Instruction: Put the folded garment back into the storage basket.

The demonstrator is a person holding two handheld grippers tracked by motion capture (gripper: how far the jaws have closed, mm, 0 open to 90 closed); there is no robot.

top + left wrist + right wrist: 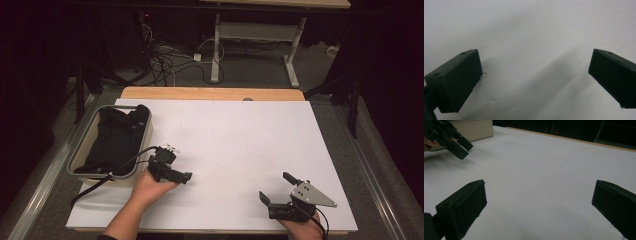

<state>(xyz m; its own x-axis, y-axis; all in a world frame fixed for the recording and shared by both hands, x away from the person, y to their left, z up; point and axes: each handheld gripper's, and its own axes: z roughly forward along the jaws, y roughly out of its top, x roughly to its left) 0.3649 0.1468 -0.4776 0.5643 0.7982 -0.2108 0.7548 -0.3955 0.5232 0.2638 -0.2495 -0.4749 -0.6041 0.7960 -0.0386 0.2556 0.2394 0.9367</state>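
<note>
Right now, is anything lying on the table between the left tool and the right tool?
No. In the high view the white sheet is bare between the left tool and the right tool. The basket with dark cloth sits left of both.

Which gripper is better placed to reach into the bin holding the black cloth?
Left, most likely. The left gripper sits open right beside the bin holding the black cloth. The right gripper, also open, is across the table's white surface, near its front edge.
</note>
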